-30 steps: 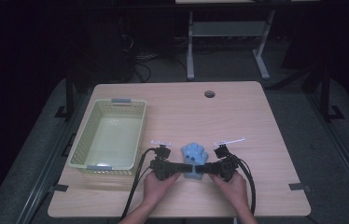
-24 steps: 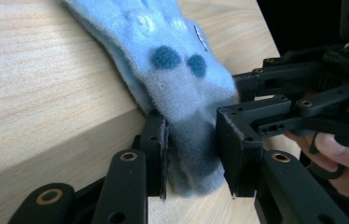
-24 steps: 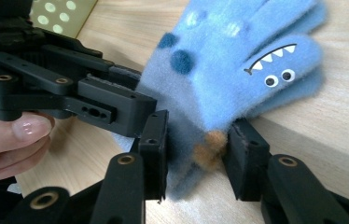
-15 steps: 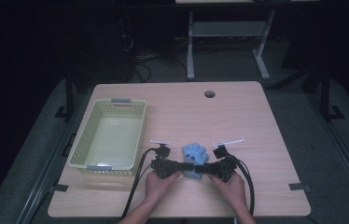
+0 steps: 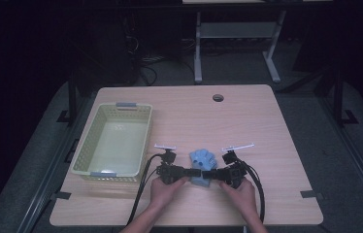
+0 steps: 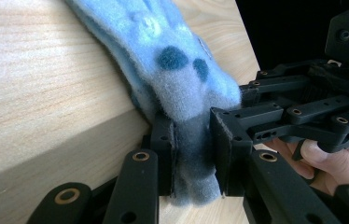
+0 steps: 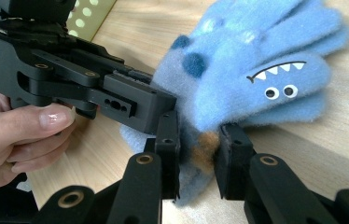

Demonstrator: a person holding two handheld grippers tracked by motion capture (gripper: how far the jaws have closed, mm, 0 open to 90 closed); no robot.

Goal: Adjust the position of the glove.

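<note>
Both grippers' jaws, just closing, apparently pinching the blue glove (image 5: 203, 162) from opposite sides on the table (image 5: 267, 126).

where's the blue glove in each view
High view: blue glove lies near the table's front edge, between the two grippers.
Left gripper view: glove runs from top centre down between the jaws.
Right gripper view: glove upper right, its cuff between the jaws.
Shared landmark: the light wooden table.

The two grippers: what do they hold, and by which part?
Both hold the blue fleece glove by its cuff end: left gripper and right gripper each pinch it from opposite sides.
</note>
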